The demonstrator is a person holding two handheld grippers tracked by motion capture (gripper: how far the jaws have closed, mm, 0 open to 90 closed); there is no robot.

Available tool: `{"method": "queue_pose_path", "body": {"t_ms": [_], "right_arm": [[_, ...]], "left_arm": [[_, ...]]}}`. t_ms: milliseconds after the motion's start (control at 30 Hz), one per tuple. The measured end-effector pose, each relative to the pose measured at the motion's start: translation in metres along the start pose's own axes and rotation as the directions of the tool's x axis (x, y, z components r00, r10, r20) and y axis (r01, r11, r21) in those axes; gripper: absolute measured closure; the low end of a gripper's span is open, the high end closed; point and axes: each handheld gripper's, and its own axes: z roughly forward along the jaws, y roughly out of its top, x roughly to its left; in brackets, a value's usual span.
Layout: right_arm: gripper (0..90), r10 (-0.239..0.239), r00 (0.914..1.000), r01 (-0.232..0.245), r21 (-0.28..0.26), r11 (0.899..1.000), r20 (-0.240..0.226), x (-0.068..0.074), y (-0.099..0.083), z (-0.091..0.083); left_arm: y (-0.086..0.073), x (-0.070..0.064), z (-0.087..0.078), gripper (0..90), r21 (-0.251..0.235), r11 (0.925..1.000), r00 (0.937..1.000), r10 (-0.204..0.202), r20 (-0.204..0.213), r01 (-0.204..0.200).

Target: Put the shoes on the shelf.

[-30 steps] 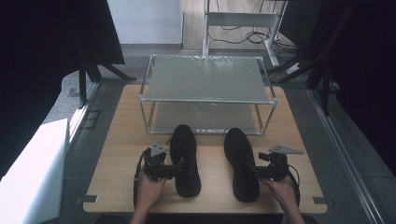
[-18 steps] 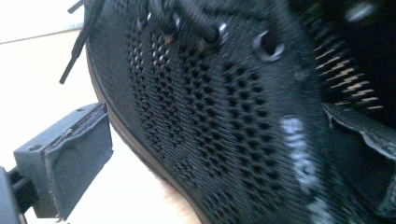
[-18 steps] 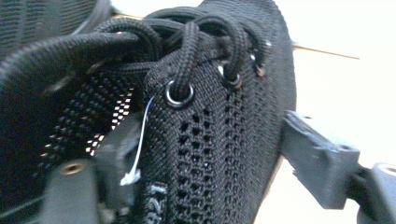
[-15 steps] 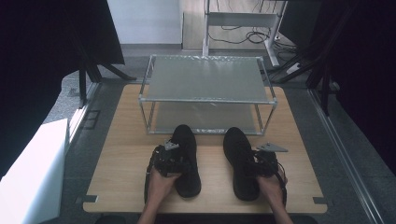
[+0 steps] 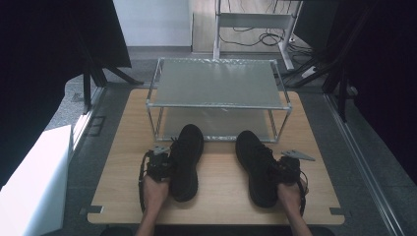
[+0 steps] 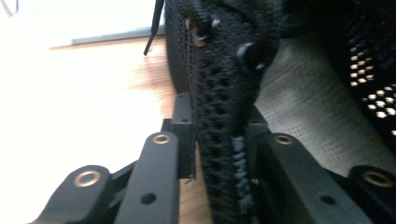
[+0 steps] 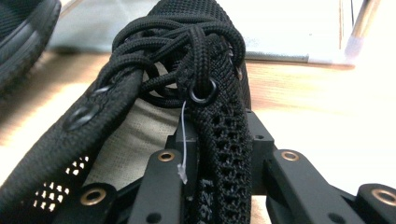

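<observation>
Light wooden table point(image 5: 123, 162) on a grey floor, 2-tier metal-framed rack point(image 5: 216, 98) standing at its far middle, 2 black mesh shoes, left shoe point(image 5: 186, 155) and right shoe point(image 5: 255, 167), side by side just before the rack

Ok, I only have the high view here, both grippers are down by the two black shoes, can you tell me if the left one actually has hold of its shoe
Observer: Yes. In the left gripper view the jaws of the left gripper are pinched on the mesh side wall of the left shoe, one jaw outside, one inside the opening.
Operator: And the right one?
Observer: The right gripper is clamped on the eyelet-side wall of the right shoe in the same way.
Operator: Are the laces tied?
Observer: On the right shoe the laces are bunched in a loose tangle over the tongue; whether that is a knot, I can't tell.
</observation>
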Motion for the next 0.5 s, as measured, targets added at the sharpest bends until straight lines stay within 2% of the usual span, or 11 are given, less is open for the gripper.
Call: {"method": "queue_pose_path", "body": {"t_ms": [100, 200, 233, 333, 367, 400, 467, 500], "right_arm": [[73.9, 0.086, 0.9954, -0.087, -0.012, 0.996, -0.042, -0.008, -0.001, -0.002], [74.4, 0.182, 0.9793, -0.184, -0.02, 0.983, -0.089, -0.018, -0.002, -0.003], [74.4, 0.207, 0.9721, -0.211, -0.022, 0.977, -0.109, -0.021, -0.003, -0.002], [74.5, 0.285, 0.9437, -0.292, -0.015, 0.956, -0.168, -0.028, -0.006, -0.001], [74.5, 0.303, 0.9361, -0.31, -0.012, 0.951, -0.179, -0.029, -0.006, -0.001], [74.5, 0.307, 0.9329, -0.314, -0.008, 0.949, -0.187, -0.03, -0.006, -0.001], [74.5, 0.307, 0.9315, -0.314, -0.003, 0.95, -0.195, -0.03, -0.005, -0.002], [74.6, 0.31, 0.9294, -0.317, -0.005, 0.948, -0.201, -0.029, -0.005, -0.002]], "left_arm": [[-0.004, 0.012, -0.001, 77.0, -0.02, 0.9985, 0.9972, -0.049, 0.057, 0.05], [-0.005, 0.016, -0.001, 77.9, -0.032, 0.9968, 0.9941, -0.07, 0.083, 0.073], [-0.005, 0.018, -0.001, 78.2, -0.034, 0.996, 0.9924, -0.079, 0.094, 0.083], [-0.007, 0.024, -0.001, 79.1, -0.04, 0.9913, 0.9839, -0.119, 0.133, 0.125], [-0.008, 0.026, 0.0, 79.3, -0.04, 0.989, 0.9791, -0.135, 0.153, 0.142], [-0.008, 0.028, 0.0, 79.5, -0.039, 0.9869, 0.9744, -0.148, 0.169, 0.157], [-0.009, 0.03, 0.0, 79.8, -0.038, 0.9834, 0.9657, -0.167, 0.199, 0.177], [-0.009, 0.03, -0.001, 80.0, -0.042, 0.9832, 0.9651, -0.166, 0.202, 0.178]]}}
